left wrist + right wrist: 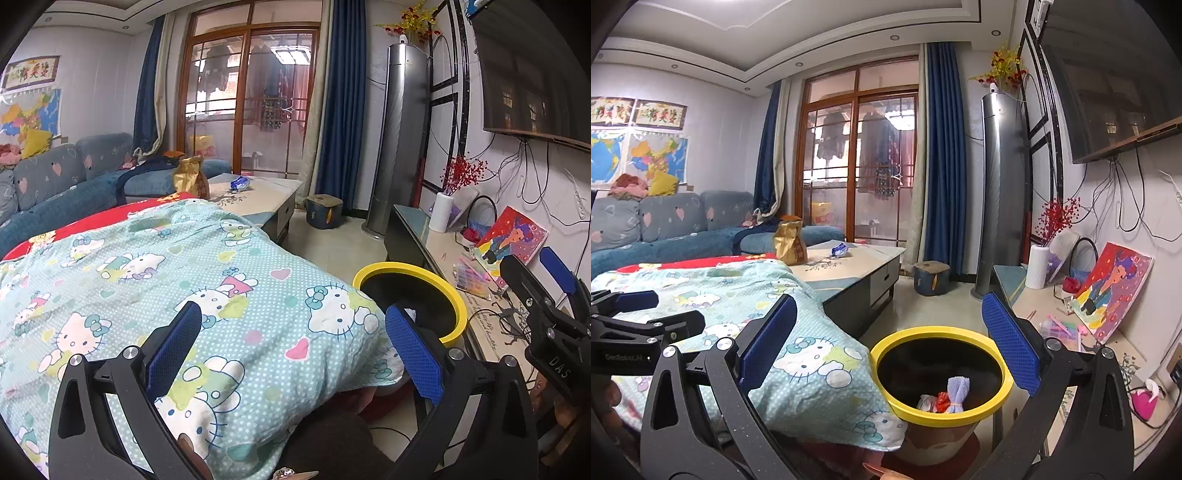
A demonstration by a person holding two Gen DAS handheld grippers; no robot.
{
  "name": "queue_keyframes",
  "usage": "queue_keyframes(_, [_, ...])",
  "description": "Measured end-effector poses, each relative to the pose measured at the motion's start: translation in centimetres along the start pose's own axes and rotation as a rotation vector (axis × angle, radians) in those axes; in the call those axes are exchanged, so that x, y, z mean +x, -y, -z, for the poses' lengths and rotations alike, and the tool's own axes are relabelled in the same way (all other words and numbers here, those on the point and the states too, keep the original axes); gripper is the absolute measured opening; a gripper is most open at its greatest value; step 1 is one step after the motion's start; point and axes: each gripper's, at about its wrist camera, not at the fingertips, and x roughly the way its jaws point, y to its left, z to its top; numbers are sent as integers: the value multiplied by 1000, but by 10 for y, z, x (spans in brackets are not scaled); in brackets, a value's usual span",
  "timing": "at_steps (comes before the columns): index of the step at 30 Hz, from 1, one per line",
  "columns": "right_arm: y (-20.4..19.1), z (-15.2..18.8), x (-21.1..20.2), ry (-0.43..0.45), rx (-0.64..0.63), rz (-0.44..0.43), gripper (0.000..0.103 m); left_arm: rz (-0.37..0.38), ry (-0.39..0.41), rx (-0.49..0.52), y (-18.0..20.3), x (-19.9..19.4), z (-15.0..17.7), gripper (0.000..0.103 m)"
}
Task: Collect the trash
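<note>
Left of the yellow-rimmed bin, the left gripper hangs empty over the quilt, jaws apart. The right gripper, equally wide and empty, is nearer; the blue wrapper lies well beyond the bin on the coffee table.

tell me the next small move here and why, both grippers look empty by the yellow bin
Probably reach the left gripper forward toward the blue wrapper on the coffee table. Both it and the right gripper are open and hold nothing, the yellow-rimmed bin already has wrapped bits inside, and that crumpled wrapper is the clearest trash left in view. The gold bag beside it may not be trash.
</note>
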Motion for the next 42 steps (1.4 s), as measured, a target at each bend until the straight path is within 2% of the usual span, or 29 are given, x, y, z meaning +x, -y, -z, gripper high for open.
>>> queue_keyframes(42, [0, 1, 0, -4, 2, -1, 93, -1, -4, 4, 2, 2, 3, 97])
